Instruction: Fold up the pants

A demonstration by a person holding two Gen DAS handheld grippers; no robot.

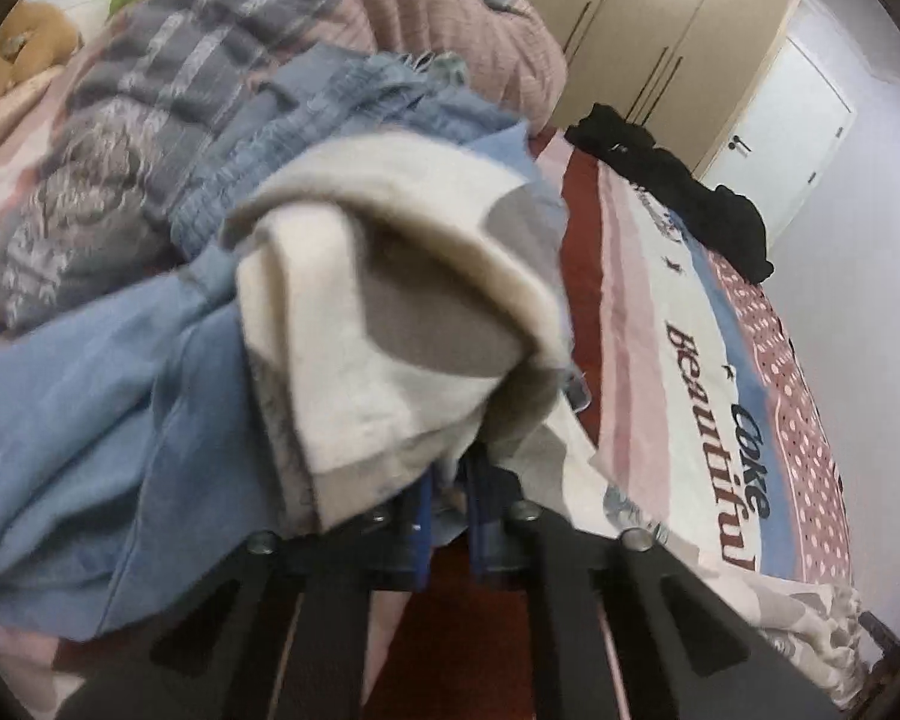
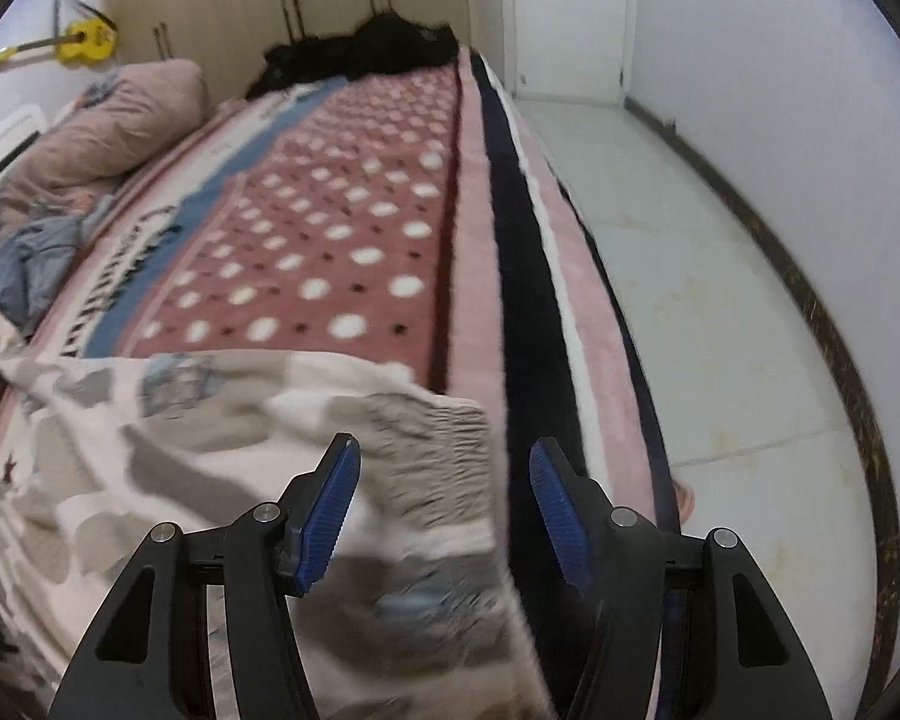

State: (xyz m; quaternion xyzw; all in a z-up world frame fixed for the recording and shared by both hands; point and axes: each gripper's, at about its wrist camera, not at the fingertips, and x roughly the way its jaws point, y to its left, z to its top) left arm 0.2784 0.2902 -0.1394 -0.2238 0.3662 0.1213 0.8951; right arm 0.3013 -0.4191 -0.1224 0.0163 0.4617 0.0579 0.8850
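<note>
The pants (image 1: 390, 276) are cream with grey patches. In the left wrist view a fold of them is bunched over my left gripper (image 1: 450, 498), whose blue pads stand close together, shut on the cloth. In the right wrist view the pants (image 2: 210, 420) lie spread on the bed, their gathered waistband (image 2: 438, 438) near the bed's right edge. My right gripper (image 2: 444, 510) is open just above that waistband, and its blue pads (image 2: 330, 516) press on nothing.
The bed has a red dotted bedspread (image 2: 342, 210) with lettering. A light blue garment (image 1: 90, 420) lies left of the pants, and black clothing (image 2: 378, 48) at the far end. There is a pink quilt (image 2: 120, 114) at the left. Bare floor (image 2: 720, 300) lies beyond the bed's edge.
</note>
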